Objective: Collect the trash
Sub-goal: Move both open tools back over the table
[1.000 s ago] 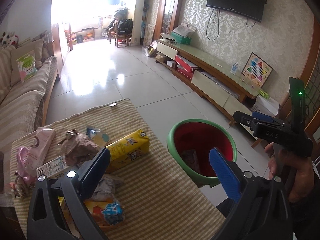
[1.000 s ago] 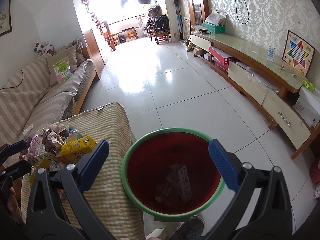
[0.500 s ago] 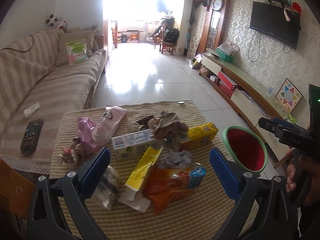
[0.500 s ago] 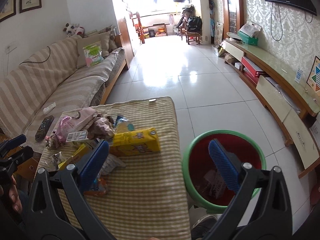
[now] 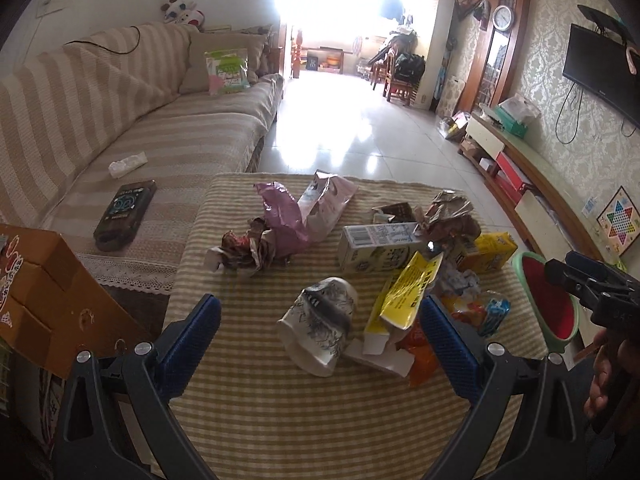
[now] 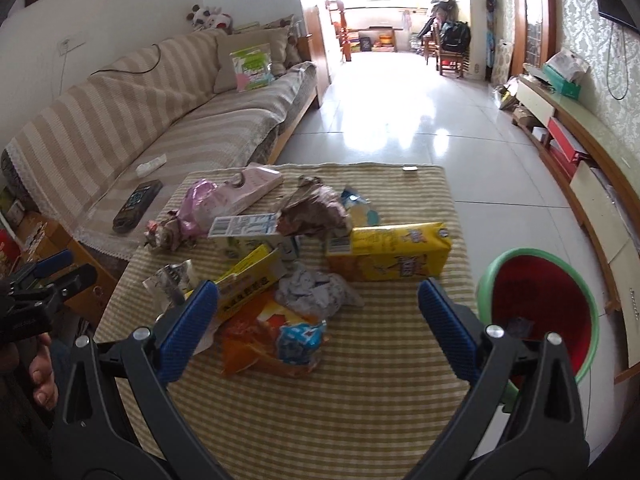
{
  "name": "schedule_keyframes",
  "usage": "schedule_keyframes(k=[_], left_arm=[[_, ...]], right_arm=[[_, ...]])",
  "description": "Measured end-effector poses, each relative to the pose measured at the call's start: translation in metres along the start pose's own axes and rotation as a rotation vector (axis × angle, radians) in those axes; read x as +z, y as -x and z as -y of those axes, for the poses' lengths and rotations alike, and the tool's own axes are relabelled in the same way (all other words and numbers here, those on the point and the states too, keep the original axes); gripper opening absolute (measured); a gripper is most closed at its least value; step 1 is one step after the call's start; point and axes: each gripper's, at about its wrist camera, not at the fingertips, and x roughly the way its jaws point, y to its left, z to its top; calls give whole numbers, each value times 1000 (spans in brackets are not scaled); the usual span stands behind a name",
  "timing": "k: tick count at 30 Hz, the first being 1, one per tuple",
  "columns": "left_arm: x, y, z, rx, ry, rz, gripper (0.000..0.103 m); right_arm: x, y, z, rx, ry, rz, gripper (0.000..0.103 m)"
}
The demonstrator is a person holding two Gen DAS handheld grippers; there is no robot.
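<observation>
A: So, biggest first: the worktop [image 6: 360,420] with the striped cloth lies under both grippers, and the green-rimmed red bin [image 6: 544,304] sits on the floor just off the right gripper's right finger.

B: And the trash?

A: Piled ahead of both. The largest piece is the yellow carton [image 6: 388,256], lying on its side just beyond the right gripper [image 6: 318,322]. I judge it light and fairly stiff, possibly dented; take it across its narrow faces near the middle.

B: Next down?

A: The white carton [image 5: 376,246], ahead of the left gripper [image 5: 320,340], is likely similar. Then the crushed paper cup [image 5: 320,330], right between the left fingers. It looks soft and thin-walled, so it should collapse further under a squeeze; gripping across the flattened body seems safest.

B: The wrappers?

A: The orange snack bag [image 6: 272,340] sits between the right fingers: crinkly, probably slippery film, best pinched at a fold. The grey crumpled wad [image 6: 316,292] just past it looks featherlight.

B: Jaws?

A: Both grippers are spread wide and hold nothing.
</observation>
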Motion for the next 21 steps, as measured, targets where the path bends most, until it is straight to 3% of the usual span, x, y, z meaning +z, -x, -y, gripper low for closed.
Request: schedule_keyframes(k=[4,15,21], left_arm=[[-8,-20,-10,-13,-15,-72,95],[-13,-79,-20,-30,-9,-176,91],[-16,-104,-17,-56,-14,-224,81]], right_arm=[[-14,-21,-18,-11,51,-61,98],[-45,-64,-12,40,-10,-158,97],[-51,-78,-17,68,7,-194,68]])
